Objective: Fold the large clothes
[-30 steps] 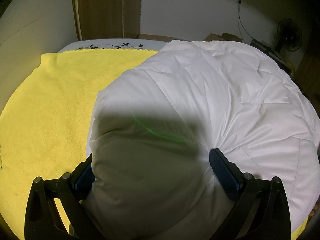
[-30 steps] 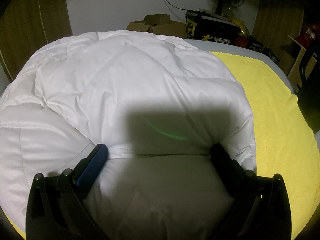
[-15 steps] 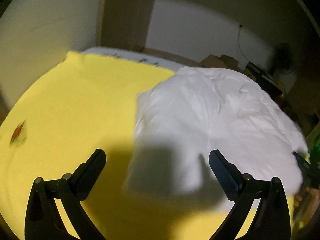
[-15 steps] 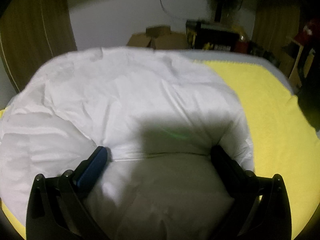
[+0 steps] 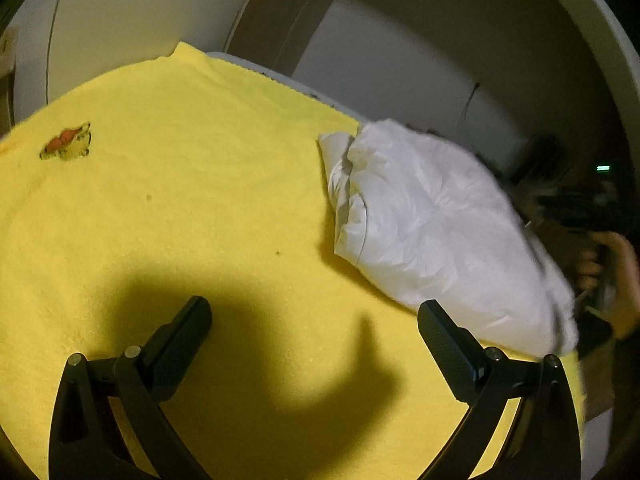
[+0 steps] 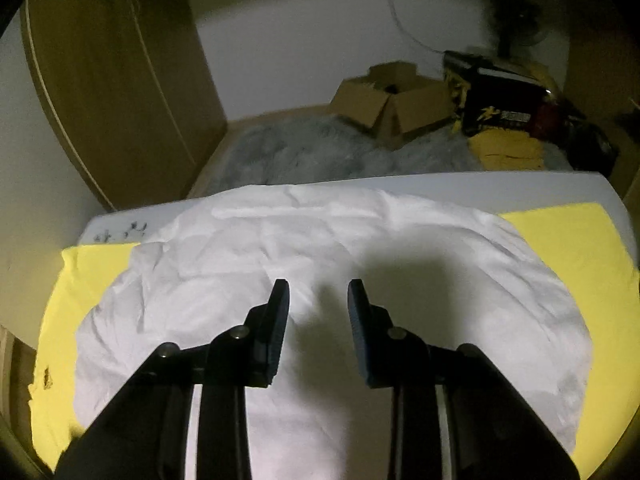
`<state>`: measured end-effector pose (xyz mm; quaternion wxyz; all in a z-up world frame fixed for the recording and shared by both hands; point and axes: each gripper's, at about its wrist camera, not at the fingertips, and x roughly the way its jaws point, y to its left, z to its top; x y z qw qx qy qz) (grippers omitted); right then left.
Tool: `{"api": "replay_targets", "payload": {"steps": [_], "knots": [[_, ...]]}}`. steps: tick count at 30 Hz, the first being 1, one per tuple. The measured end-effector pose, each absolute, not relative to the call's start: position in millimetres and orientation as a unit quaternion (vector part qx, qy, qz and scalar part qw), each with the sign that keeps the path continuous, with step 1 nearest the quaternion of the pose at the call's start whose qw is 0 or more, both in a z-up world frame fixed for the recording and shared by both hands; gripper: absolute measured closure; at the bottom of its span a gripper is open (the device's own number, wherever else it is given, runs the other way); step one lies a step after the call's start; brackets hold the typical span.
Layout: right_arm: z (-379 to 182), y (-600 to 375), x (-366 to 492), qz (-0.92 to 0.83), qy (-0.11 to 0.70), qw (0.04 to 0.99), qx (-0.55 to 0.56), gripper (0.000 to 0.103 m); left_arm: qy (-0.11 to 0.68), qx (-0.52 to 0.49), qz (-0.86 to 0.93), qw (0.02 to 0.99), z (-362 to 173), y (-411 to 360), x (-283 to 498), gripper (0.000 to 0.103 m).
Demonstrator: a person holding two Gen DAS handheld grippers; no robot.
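A white puffy jacket (image 6: pixel 332 280) lies folded in a bundle on a yellow blanket (image 5: pixel 180 200) that covers the bed. My right gripper (image 6: pixel 318 284) hovers above the middle of the jacket, clear of the fabric. Its jaws are closing, a narrow gap still shows, and nothing is between them. My left gripper (image 5: pixel 313 306) stands wide open over bare yellow blanket, empty, with the jacket (image 5: pixel 432 232) off to its upper right. A person's hand (image 5: pixel 618 280) shows at the right edge of the left wrist view.
Beyond the bed's far edge are a cardboard box (image 6: pixel 396 96), a black-and-yellow box (image 6: pixel 500 108) and a fan (image 6: pixel 516 16). A wooden wardrobe (image 6: pixel 112 80) stands at the left. The blanket carries a small embroidered patch (image 5: pixel 68 146).
Both grippers have let go of the jacket. The left one swung off leftward over the yellow blanket. The right one rose above the jacket and its jaws narrowed from wide open.
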<state>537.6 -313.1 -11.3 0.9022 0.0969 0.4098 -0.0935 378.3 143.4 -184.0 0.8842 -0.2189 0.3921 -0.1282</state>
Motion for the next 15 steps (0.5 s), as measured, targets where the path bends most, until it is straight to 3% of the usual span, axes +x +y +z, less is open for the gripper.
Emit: {"api": "replay_targets", "payload": {"steps": [3,6,7,12,15], "knots": [[-27,-299,575,-0.098,0.420,0.896,0.103,0.072,0.376,-0.262,-0.149,0.876,-186,161,376,0.000],[-87,-303,610,-0.081,0.491,0.859,0.120,0.052,0.371,-0.274,-0.154,0.874,-186,165,374,0.001],[-117,-304,613,-0.075,0.524,0.839,0.126,0.052,0.372,-0.272,-0.152,0.874,-185,164,375,0.001],[-100,-286,591,-0.094,0.521,0.846,0.068,0.052,0.381,-0.248,-0.141,0.879,-183,155,375,0.001],[-86,-270,530,-0.090,0.504,0.855,0.075,0.052,0.393,-0.217,-0.126,0.884,-182,145,378,0.001]]}}
